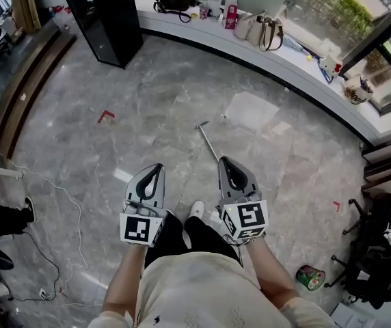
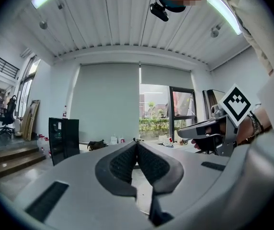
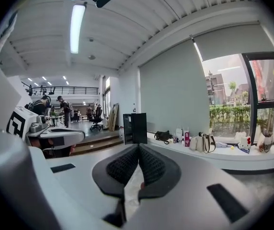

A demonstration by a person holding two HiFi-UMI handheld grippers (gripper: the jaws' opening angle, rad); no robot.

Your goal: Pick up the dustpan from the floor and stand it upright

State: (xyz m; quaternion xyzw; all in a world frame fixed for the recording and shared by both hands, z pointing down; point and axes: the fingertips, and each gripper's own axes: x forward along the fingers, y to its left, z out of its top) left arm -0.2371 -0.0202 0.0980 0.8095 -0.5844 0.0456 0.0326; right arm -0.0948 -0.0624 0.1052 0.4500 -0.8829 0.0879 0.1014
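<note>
In the head view a thin metal rod [image 1: 207, 141], seemingly the dustpan's handle, lies on the grey marble floor. Its near end runs under my right gripper [image 1: 224, 160], and the pan itself is hidden. My left gripper [image 1: 156, 167] is held beside it, to the left, above the floor. Both point forward at about waist height, away from the floor. In the left gripper view the jaws of the left gripper [image 2: 137, 143] meet at the tips with nothing between them. The right gripper [image 3: 138, 146] is likewise shut and empty in its own view.
A black cabinet [image 1: 106, 19] stands at the far left. A curved window ledge [image 1: 298, 63] carries bags [image 1: 264, 31] and bottles. A white cable [image 1: 65, 203] trails on the floor at left. A green can [image 1: 310, 277] and an office chair [image 1: 373, 251] are at right.
</note>
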